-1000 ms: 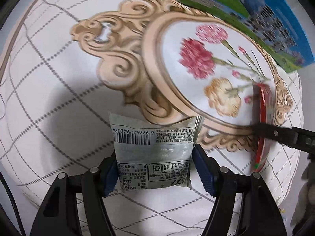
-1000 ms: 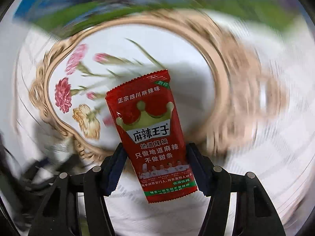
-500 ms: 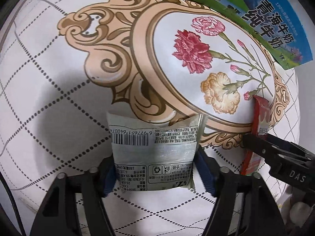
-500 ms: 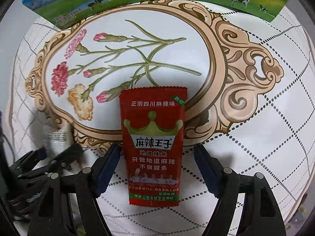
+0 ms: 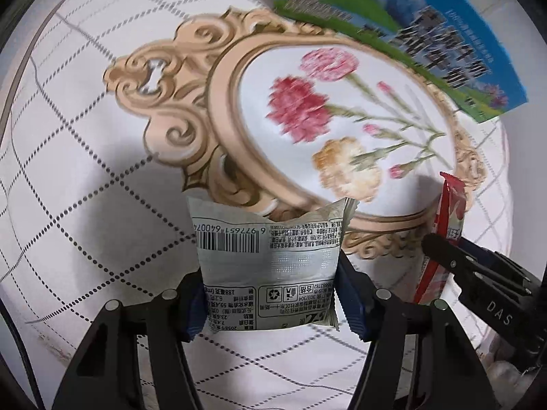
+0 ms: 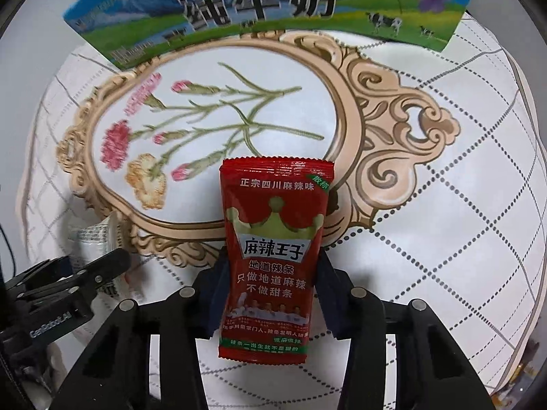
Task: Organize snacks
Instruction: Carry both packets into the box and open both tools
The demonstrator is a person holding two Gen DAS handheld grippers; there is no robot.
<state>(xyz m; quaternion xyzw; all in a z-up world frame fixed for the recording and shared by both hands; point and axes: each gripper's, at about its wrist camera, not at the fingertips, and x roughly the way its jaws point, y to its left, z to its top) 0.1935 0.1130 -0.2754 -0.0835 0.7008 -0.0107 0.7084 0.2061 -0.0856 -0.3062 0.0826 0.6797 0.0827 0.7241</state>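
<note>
My left gripper (image 5: 271,290) is shut on a silver-grey snack packet (image 5: 270,259) with a barcode, held above the tablecloth. My right gripper (image 6: 270,283) is shut on a red spicy-strip snack packet (image 6: 271,249) with a crown print. In the left wrist view the right gripper (image 5: 478,273) and the red packet (image 5: 448,212) show edge-on at the right. In the right wrist view the left gripper (image 6: 68,290) and the silver packet (image 6: 95,239) show at the lower left.
A blue and green milk carton box (image 6: 266,3) stands at the far edge of the table; it also shows in the left wrist view (image 5: 410,34). The white quilted tablecloth (image 6: 444,239) has a printed gold frame with carnations (image 6: 212,130).
The right gripper's fingers, which stood apart from the red packet half a second ago, have closed on it. Both views have shifted slightly; the left gripper still holds the silver packet.
</note>
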